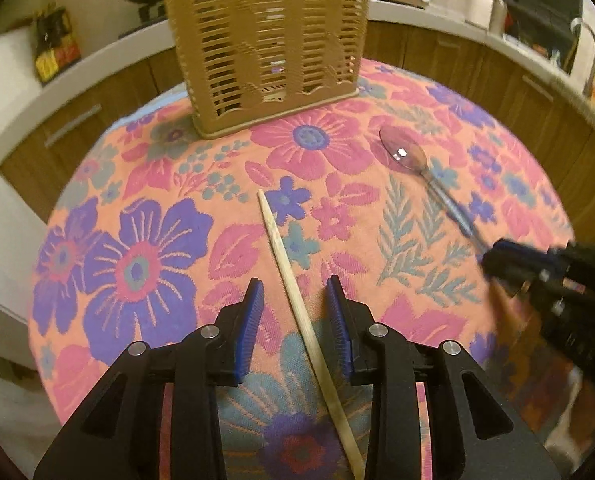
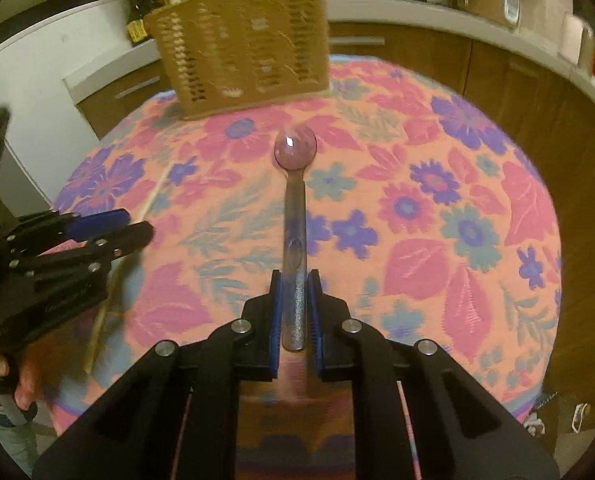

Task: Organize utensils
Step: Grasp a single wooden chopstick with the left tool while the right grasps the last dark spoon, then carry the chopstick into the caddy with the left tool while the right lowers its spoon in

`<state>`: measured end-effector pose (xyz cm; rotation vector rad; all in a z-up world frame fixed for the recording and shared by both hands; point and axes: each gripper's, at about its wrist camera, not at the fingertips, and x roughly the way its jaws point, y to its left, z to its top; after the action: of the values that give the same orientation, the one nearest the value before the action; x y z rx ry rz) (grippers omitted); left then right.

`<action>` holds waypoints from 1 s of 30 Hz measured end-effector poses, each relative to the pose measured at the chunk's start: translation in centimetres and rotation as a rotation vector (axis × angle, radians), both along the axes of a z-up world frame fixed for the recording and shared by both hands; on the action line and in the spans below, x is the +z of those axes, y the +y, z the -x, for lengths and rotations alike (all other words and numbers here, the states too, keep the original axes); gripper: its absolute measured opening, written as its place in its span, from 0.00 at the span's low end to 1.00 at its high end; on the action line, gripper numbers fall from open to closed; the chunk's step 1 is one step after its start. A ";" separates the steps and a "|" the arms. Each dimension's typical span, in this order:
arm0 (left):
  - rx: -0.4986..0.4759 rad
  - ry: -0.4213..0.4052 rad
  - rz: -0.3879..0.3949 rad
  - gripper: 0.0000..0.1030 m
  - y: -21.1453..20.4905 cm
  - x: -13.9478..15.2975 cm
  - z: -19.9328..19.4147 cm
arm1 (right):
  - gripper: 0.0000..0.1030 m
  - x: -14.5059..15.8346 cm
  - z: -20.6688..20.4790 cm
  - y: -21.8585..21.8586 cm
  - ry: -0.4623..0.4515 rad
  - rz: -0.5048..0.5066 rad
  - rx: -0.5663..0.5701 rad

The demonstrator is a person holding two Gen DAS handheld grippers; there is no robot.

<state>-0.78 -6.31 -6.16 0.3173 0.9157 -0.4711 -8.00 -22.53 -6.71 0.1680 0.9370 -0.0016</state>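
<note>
Your right gripper (image 2: 295, 280) clamps the spoon (image 2: 295, 184); lift it level toward the caddy (image 2: 241, 44) at frame top. Your left gripper (image 1: 295, 292) stands apart, straddling the chopstick (image 1: 297, 292); centre it, then close.

A tan slotted caddy (image 1: 269, 48) stands on an orange cloth (image 1: 225, 208) with pink-and-purple flowers; the spoon (image 2: 295, 216) looks translucent purple.
</note>
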 end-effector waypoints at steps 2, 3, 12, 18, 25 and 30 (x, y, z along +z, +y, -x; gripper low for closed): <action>0.001 0.005 0.006 0.29 0.1 0.0 -0.1 | 0.10 0.0 -0.1 -0.7 0.012 -0.031 -0.006; 0.000 0.013 0.016 0.29 0.2 0.0 -0.3 | 0.11 0.1 -0.3 -1.0 0.023 -0.047 -0.001; -0.015 0.027 0.012 0.30 -0.2 0.1 -0.7 | 0.27 0.8 -6.0 -1.4 0.170 -0.092 0.048; -0.044 0.000 -0.039 0.21 -1.0 0.0 -0.3 | 0.10 1.0 -9.2 0.3 0.242 0.046 0.075; -0.016 0.015 0.045 0.04 0.1 0.7 -1.3 | 0.09 1.8 -9.9 1.1 0.217 0.026 0.137; 0.007 -0.051 0.233 0.04 2.5 5.0 -2.2 | 0.09 5.6 -9.8 0.7 0.103 -0.055 0.178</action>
<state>1.39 -3.79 -1.20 0.1136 0.8031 -0.5550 1.82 -21.82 -1.14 0.1358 1.0525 0.1814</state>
